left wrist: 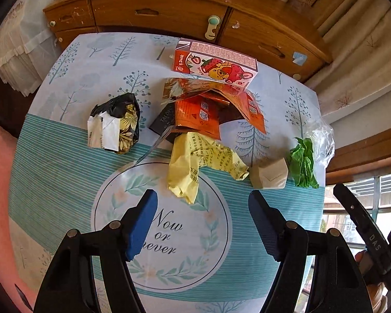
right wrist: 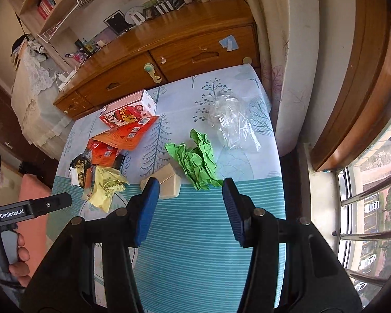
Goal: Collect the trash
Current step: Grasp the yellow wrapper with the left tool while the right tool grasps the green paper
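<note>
Left wrist view, strawberry carton (left wrist: 216, 64) lying flat on table (left wrist: 65, 172), both tongs (left wrist: 203, 203) (right wrist: 191, 195) released, empty.

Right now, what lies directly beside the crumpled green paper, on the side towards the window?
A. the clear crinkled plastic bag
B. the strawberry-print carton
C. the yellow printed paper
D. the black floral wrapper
A: the clear crinkled plastic bag lies right next to the crumpled green paper on its window side; the other three items sit across the table near the orange packets.

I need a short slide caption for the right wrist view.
Open right gripper above crumpled green paper, beige carton and clear plastic bag on the patterned tablecloth.
</note>
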`<state>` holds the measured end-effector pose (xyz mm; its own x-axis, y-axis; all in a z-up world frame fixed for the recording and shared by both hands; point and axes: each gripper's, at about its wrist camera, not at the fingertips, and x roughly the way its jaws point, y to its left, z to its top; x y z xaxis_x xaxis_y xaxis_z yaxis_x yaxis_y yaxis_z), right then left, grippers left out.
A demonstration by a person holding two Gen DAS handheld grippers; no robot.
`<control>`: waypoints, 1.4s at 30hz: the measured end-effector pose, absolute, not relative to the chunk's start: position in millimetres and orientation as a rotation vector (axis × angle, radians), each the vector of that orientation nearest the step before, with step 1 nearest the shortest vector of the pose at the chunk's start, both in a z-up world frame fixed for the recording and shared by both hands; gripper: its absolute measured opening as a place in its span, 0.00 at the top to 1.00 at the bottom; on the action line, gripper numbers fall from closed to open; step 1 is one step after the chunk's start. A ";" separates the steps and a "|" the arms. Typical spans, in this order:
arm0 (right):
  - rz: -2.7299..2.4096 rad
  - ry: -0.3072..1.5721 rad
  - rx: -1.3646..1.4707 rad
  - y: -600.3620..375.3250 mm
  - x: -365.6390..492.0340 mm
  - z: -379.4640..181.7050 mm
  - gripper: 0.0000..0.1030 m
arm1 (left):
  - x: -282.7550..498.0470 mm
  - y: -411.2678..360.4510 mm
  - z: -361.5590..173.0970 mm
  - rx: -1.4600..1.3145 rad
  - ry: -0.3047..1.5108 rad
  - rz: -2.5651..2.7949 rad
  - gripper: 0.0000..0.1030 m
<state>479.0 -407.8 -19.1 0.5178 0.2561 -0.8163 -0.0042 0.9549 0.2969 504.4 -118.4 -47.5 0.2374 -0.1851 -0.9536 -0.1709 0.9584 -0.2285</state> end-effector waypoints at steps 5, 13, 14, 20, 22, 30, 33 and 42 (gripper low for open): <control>0.180 1.059 0.265 -398.1 503.3 -42.8 0.54 | 529.6 -115.6 -70.6 -0.382 1.371 0.031 0.28; 0.203 1.109 0.242 -384.2 523.7 -71.1 0.54 | 556.9 -122.8 -91.3 -0.398 1.391 0.071 0.28; 0.208 1.115 0.241 -382.4 524.9 -73.6 0.54 | 559.0 -123.0 -92.5 -0.384 1.391 0.081 0.28; 0.217 1.140 0.242 -375.5 531.5 -86.4 0.54 | 566.6 -119.0 -98.1 -0.345 1.397 0.114 0.28; 0.220 1.146 0.244 -373.9 533.2 -88.2 0.54 | 569.0 -119.8 -101.6 -0.327 1.411 0.113 0.28; 0.232 1.148 0.205 -363.0 534.1 -95.6 0.57 | 571.4 -120.3 -127.1 -0.298 1.470 0.118 0.28; 0.235 1.150 0.190 -359.7 533.1 -97.6 0.63 | 565.5 -117.7 -133.5 -0.294 1.488 0.105 0.28; 0.258 1.101 0.155 -356.4 515.4 -86.8 0.74 | 524.8 -114.6 -128.0 -0.316 1.500 0.048 0.66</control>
